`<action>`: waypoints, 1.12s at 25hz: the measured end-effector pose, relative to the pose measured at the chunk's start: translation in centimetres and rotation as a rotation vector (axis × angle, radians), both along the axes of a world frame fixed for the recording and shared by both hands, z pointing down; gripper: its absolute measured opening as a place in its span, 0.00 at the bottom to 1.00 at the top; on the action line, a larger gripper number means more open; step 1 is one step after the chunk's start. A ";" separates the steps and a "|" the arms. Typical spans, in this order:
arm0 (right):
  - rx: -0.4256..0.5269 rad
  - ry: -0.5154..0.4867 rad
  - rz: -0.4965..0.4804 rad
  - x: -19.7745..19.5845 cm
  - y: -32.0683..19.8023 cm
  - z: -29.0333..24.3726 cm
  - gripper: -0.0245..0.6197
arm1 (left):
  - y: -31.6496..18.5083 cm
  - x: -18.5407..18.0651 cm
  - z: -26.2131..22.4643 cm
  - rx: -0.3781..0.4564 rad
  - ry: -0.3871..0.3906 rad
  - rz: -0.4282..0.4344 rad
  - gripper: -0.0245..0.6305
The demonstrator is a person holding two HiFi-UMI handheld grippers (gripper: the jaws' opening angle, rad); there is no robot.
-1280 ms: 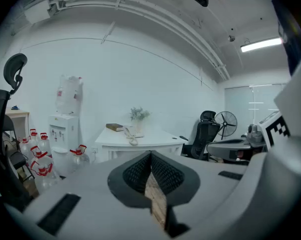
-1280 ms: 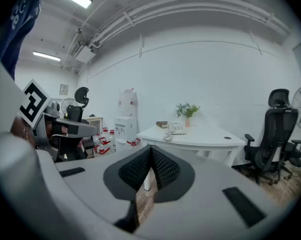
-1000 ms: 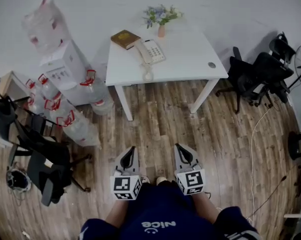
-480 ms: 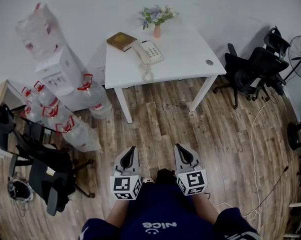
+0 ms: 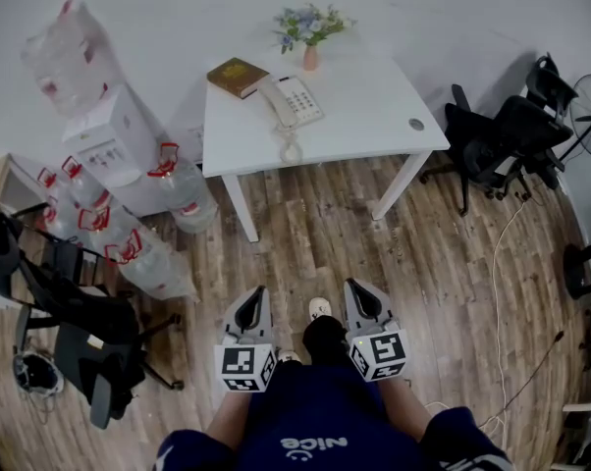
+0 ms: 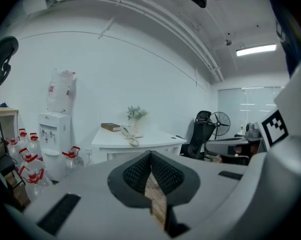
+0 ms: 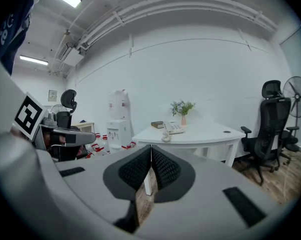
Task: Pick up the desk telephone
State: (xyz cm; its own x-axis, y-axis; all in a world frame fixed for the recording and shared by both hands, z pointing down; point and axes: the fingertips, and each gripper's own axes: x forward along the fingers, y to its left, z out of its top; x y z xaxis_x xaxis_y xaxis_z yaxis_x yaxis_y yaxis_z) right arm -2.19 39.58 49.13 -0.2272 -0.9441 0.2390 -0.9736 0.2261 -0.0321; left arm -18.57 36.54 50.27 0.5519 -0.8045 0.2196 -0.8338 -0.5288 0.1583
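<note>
The white push-button desk telephone [image 5: 294, 101] sits on the white bench [image 5: 374, 116], toward the back left part of the top. Its handset lies along its left side. Its curly white cord [image 5: 291, 149] lies in a little loop at the front edge. A brown book [image 5: 238, 77] lies just beside the phone, at the back corner. A small pink vase of flowers [image 5: 312, 55] stands near the back edge.

The left claw [image 5: 258, 292] and the right claw [image 5: 353, 287] are held low over the brown wooden floor [image 5: 315, 224], side by side and well apart from the bench. Both point toward it. Each claw is pressed together and holds nothing (the black bumpy pads [image 6: 138, 171] meet at the tips).

Big clear water bottles [image 5: 168, 180] stand left of the bench. Black office chairs [image 5: 502, 135] stand to its right.
</note>
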 end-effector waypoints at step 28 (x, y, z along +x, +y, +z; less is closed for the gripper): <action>0.011 0.003 -0.172 13.0 -24.3 -0.8 0.07 | -21.3 13.3 -1.0 -0.021 -0.019 -0.119 0.06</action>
